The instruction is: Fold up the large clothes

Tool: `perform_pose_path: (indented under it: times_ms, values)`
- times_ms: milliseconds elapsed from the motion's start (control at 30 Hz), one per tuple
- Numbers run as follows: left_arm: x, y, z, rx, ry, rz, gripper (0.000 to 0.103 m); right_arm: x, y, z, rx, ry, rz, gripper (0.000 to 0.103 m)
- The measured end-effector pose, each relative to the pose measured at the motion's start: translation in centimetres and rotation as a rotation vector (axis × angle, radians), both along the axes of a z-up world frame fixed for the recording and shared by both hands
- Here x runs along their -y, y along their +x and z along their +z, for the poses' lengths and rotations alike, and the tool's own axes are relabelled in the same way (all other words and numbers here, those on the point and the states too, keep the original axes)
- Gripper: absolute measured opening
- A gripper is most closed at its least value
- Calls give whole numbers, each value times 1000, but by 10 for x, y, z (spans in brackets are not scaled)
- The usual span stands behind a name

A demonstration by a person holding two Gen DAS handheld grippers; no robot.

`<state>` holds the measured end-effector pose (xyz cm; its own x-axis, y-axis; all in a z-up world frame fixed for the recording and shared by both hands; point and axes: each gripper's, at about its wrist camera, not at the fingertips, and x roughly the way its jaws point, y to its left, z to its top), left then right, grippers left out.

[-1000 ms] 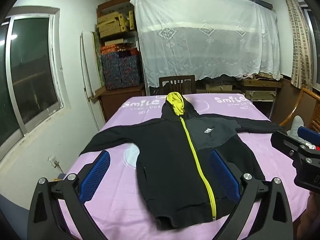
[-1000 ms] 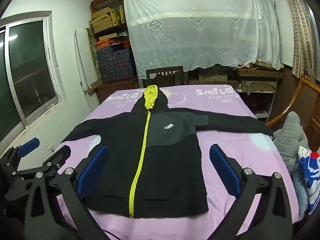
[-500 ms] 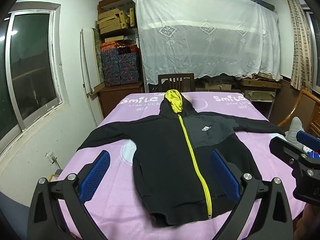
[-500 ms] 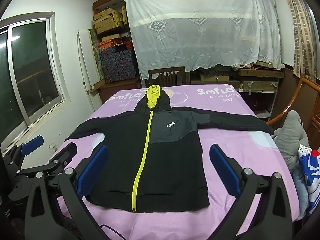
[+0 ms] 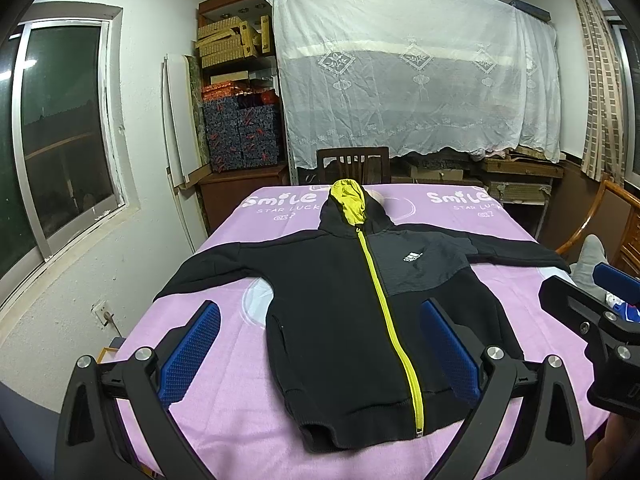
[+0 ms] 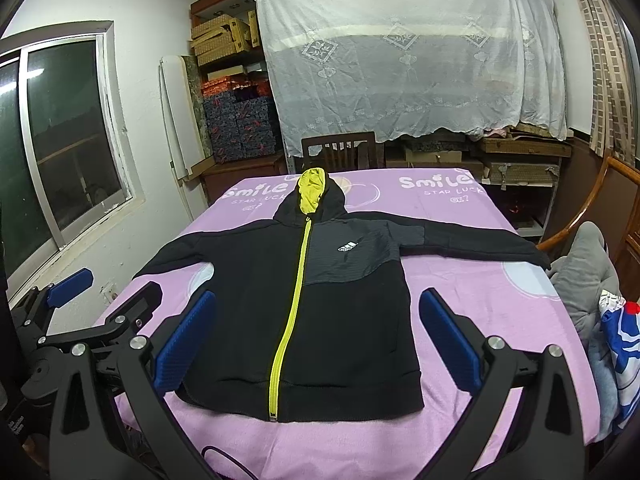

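Note:
A black zip hoodie (image 5: 340, 312) with a yellow zipper and yellow hood lining lies flat, face up, on the purple-covered table (image 5: 224, 424), both sleeves spread out sideways. It also shows in the right wrist view (image 6: 340, 308). My left gripper (image 5: 320, 356) is open and empty, held above the hoodie's lower left part near the hem. My right gripper (image 6: 318, 344) is open and empty, held above the hoodie's lower right part. The right gripper shows at the right edge of the left wrist view (image 5: 600, 320), and the left gripper at the left edge of the right wrist view (image 6: 96, 312).
A wooden chair (image 5: 353, 164) stands at the table's far end. Shelves with boxes (image 5: 236, 100) and a white lace cover (image 5: 412, 72) line the back wall. A window (image 5: 60, 132) is on the left. A grey cushion and cloth (image 6: 588, 280) lie at the right.
Both grippers have pulled back and risen slightly, so the hoodie sits a little farther away in both views. Both stay open; the hoodie has not moved.

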<state>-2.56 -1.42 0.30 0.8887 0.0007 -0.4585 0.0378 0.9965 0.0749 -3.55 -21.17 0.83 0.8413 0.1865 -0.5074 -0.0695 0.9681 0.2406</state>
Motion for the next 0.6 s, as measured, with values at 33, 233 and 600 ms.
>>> perform_pose_path:
  times_ms: [33,233,600]
  values:
    - [0,0,0,-1,1,-1,100,0,0,0,0,-1,-1,99]
    - [0,0,0,-2,-2,1,100,-3,-2,-1,0,2,1,99]
    - [1,0,-2,-1,-1,2,100,-2,-2,0,0,1,-1,99]
